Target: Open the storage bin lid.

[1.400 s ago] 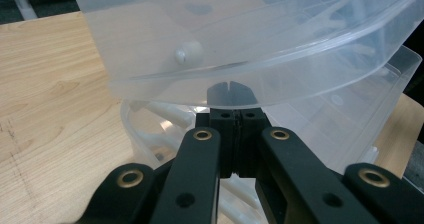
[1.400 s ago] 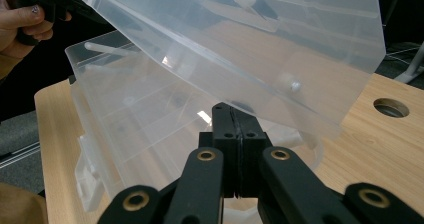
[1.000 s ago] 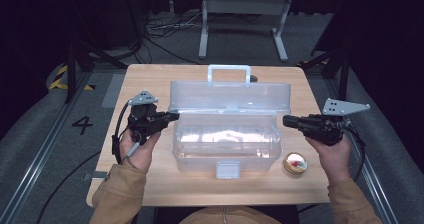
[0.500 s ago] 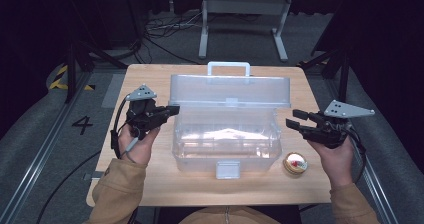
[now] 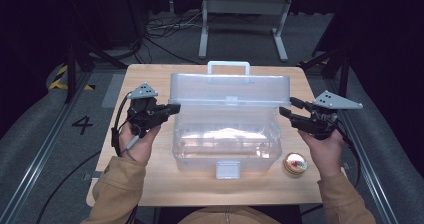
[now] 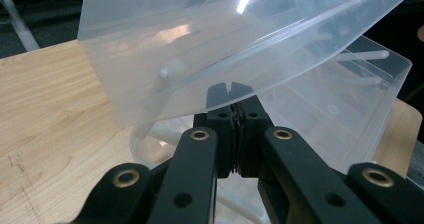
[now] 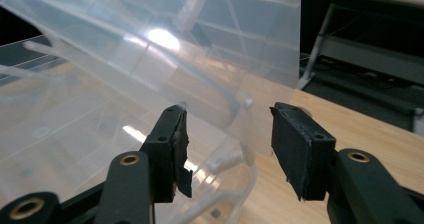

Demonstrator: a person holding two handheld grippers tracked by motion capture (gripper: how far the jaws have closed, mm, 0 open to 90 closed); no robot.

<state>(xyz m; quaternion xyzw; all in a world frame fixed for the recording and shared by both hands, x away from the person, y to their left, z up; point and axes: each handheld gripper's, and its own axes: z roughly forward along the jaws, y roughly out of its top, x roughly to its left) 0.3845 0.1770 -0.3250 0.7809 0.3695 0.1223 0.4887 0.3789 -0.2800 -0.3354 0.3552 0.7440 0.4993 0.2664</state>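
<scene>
Lid (image 5: 230, 88) of the clear plastic box (image 5: 226, 143) stands half raised at mid-table, so the left gripper (image 6: 232, 91), jaws pressed together under its edge, should lift steadily while the right gripper (image 7: 227, 151), jaws wide and empty, steadies the far end.

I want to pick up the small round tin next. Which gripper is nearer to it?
Right. The right gripper hangs just above and behind the tin, by the box's right end. The left gripper sits across the box, at its left end.
</scene>
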